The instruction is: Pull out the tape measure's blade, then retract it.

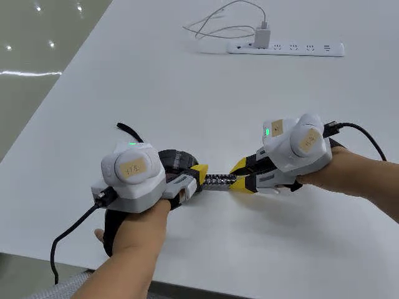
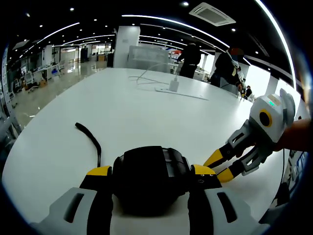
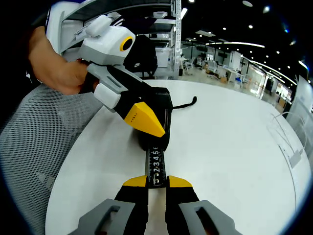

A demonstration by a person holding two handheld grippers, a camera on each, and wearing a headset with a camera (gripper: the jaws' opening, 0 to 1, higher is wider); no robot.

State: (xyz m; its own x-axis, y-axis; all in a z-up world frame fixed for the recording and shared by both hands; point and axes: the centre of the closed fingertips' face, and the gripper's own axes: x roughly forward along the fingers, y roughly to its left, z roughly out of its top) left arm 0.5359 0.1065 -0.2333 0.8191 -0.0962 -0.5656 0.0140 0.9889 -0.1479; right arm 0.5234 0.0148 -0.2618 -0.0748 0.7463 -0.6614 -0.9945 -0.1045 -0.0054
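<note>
My left hand and the left tool [image 1: 198, 177] cover most of the case [image 1: 174, 161] in the head view; just a dark arc of it shows behind the tool. Its strap [image 1: 129, 132] curls away on the table [image 1: 187, 93] to the far left. In the left gripper view the left tool [image 2: 151, 171] is clamped on the case [image 2: 151, 159], one jaw on each side. The case hides the blade there, and the jaws cut off its lower edge. I cannot tell whether the case touches the table.

The case's mouth faces right, and the blade [image 1: 218, 180] runs out of it straight to the right tool [image 1: 239, 179]. Its long axis lies left to right along the line between the two tools. Its marks are too small to read from the head.

In the right gripper view the blade [image 3: 156, 164] points straight away from me, printed face up, with 2 to 5 legible. The right tool [image 3: 156, 183] is pinched on its near end, and the jaws hide the tip. Beyond, the left tool's yellow finger overlaps the case [image 3: 164, 105].
</note>
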